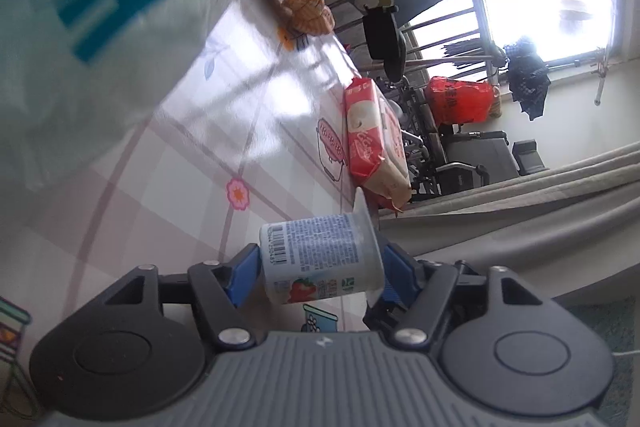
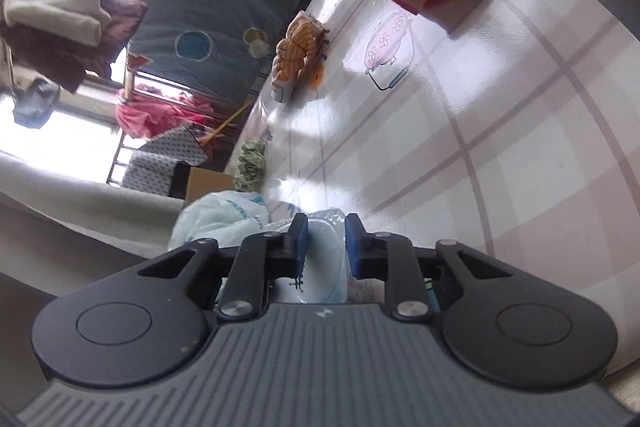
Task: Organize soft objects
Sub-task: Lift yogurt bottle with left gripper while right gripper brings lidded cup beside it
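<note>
Left gripper (image 1: pixel 320 267) is clamped on a yogurt cup (image 1: pixel 320 259), low centre of its frame, held sideways by base and rim. That thin cup could buckle or pop out if the squeeze tightens. Right gripper (image 2: pixel 326 243) is pinched on a plastic bag (image 2: pixel 224 219), bottom centre, which also looms blurry in the left view's upper left. Slippery film might slide free, or the bag could swing into the cup. Tissue pack (image 1: pixel 374 135) and striped cloth (image 2: pixel 298 51) wait on the table (image 2: pixel 500 147).

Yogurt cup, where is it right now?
The yogurt cup is clamped sideways in the left gripper, low in the left wrist view, over the checked tablecloth just below the red tissue pack.
</note>
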### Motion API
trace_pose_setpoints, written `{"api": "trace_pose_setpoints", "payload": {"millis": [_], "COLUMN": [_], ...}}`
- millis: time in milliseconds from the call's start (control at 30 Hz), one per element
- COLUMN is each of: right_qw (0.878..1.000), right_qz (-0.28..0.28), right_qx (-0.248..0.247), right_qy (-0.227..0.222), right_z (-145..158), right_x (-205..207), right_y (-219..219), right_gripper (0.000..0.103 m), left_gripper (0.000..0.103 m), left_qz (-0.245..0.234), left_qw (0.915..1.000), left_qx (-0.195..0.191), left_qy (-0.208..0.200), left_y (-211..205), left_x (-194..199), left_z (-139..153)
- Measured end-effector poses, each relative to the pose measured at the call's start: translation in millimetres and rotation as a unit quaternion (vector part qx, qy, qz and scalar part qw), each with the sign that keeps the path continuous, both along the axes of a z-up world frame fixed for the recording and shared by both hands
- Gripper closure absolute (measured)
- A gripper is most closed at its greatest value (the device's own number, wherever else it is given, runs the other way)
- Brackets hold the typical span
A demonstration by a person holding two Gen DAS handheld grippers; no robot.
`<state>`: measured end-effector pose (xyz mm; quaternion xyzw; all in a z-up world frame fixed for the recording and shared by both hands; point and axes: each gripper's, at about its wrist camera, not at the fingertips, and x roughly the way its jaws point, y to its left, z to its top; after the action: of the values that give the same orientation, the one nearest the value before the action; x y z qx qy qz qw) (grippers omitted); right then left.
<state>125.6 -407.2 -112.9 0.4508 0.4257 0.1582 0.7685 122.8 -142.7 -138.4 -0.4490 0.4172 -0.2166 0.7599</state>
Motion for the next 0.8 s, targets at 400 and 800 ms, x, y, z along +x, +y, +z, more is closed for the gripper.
{"api": "trace_pose_setpoints", "payload": {"millis": [400, 800], "right_qw": [0.998, 0.992], "right_qz": [0.052, 0.104], "right_qx": [-0.037, -0.076], "right_qy": [-0.003, 0.005], "right_z": [22.5, 25.6], "right_x": [18.3, 16.3], "right_y": [25.8, 13.7], "right_gripper": [0.081, 0.064], "left_gripper": [0.022, 0.029], "left_qz": [-0.043, -0.078], "left_qw": [0.9678, 0.9013], "left_qx": [0.209, 0.388], "left_qy": [-0.134, -0.177], "left_y": [-19.6, -70.9], "left_x": [-35.1, -49.4], "left_z": [49.9, 48.7]}}
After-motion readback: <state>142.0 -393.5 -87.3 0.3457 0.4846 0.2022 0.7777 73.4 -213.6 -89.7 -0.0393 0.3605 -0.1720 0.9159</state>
